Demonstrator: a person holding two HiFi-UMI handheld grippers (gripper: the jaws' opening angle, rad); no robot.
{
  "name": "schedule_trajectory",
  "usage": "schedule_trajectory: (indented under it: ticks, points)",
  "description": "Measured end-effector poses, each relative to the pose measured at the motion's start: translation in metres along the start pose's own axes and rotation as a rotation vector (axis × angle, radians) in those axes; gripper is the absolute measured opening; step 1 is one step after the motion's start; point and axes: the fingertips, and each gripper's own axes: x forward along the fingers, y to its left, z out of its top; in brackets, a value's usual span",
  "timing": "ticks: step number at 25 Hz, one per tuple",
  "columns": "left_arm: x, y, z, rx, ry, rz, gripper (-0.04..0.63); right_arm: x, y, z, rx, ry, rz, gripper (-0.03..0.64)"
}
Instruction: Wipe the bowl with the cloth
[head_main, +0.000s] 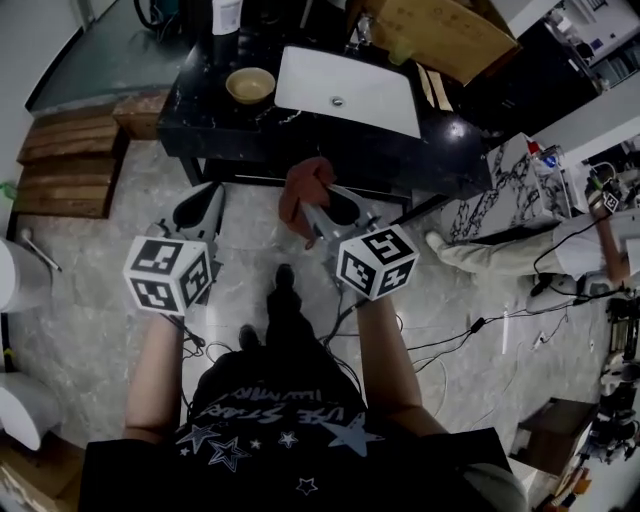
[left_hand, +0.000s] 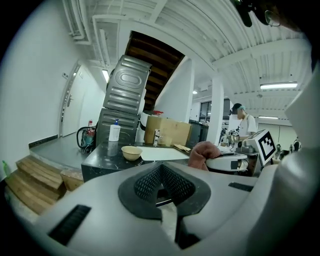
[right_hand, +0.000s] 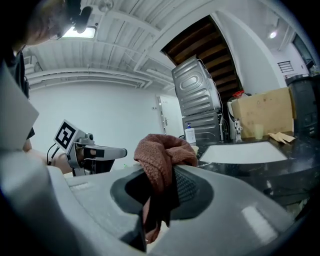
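Table (head_main: 200, 110): black, ahead of both grippers.
Left gripper (head_main: 203, 205): jaws together, empty.
Bowl (head_main: 250, 85): on the table's left part, straight ahead, nearer the left gripper.
Right gripper (head_main: 322, 212): clamped on the cloth (head_main: 303, 190); the bowl lies ahead-left of it.

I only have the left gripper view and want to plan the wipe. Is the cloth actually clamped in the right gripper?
Observer: Yes. The right gripper view shows the right gripper shut on the cloth, bunched above its jaws.
Operator: Are we over the counter?
Observer: No. In the head view the left gripper and the right hang over the floor, short of the counter.
Operator: Anything in the bowl?
Observer: It looks empty from above.
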Motion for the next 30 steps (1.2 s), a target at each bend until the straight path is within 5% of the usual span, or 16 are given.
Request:
schedule_trajectory:
  ticks: [11,20,30]
  points:
    - [-0.032,-0.051,-0.025,0.02,0.018,-0.079,0.009,-0.066,0.023,-0.024,0.019,0.019,-0.091,0.075]
    - [-0.042,-0.084,-0.038,0.014,0.024,-0.062,0.009,-0.089,0.032,-0.038,0.021,0.03,-0.048,0.075]
    - [-0.069,-0.169,-0.073,0.023,0.041,-0.032,0.009,-0.187,0.037,-0.073,0.034,0.049,-0.036,0.075]
